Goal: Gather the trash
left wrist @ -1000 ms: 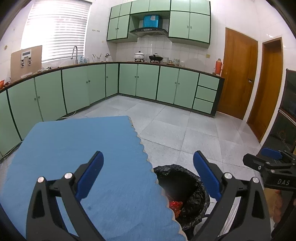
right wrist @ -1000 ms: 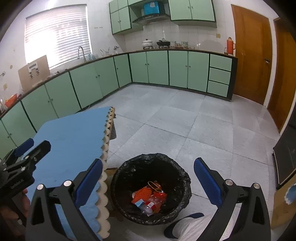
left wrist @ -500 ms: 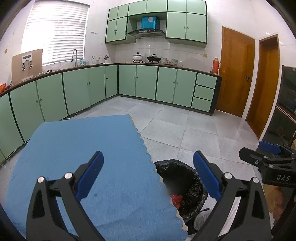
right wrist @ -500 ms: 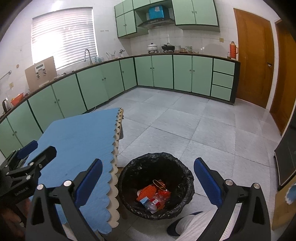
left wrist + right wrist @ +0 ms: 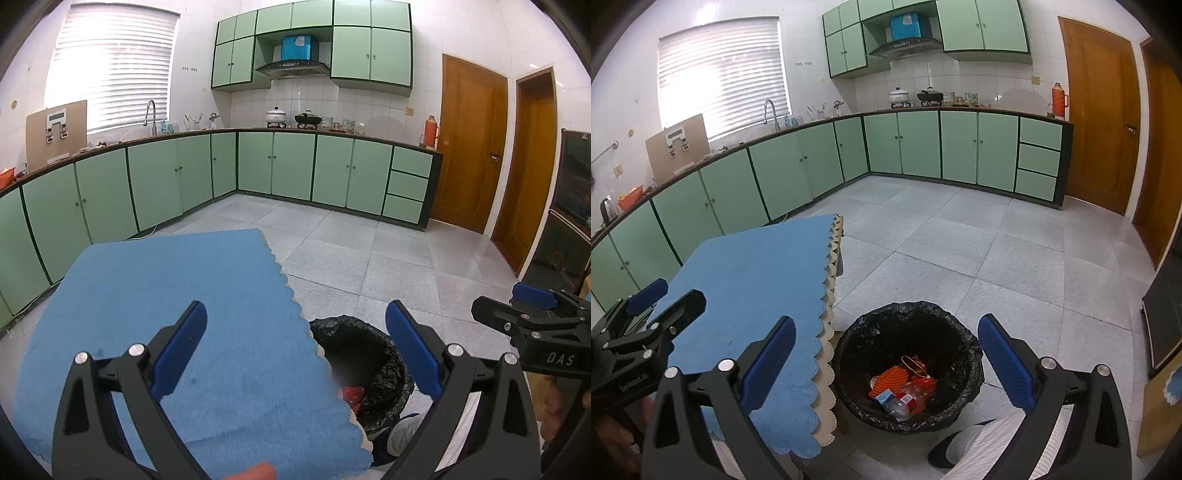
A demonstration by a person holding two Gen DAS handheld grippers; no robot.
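Both grippers are spread wide and hold nothing. The left gripper [image 5: 295, 343] hangs above the blue tablecloth [image 5: 177, 314], the right gripper [image 5: 886, 354] above the black-lined trash bin [image 5: 849, 354] just beside the table. The collected trash [image 5: 905, 384] lies inside the bin, so the collecting seems finished.

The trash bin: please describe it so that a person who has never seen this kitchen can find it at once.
Find the table with the blue cloth on the grey tiled floor. The bin stands on the floor beside the cloth's scalloped edge. It is round, lined with a black bag, and holds orange and red trash.
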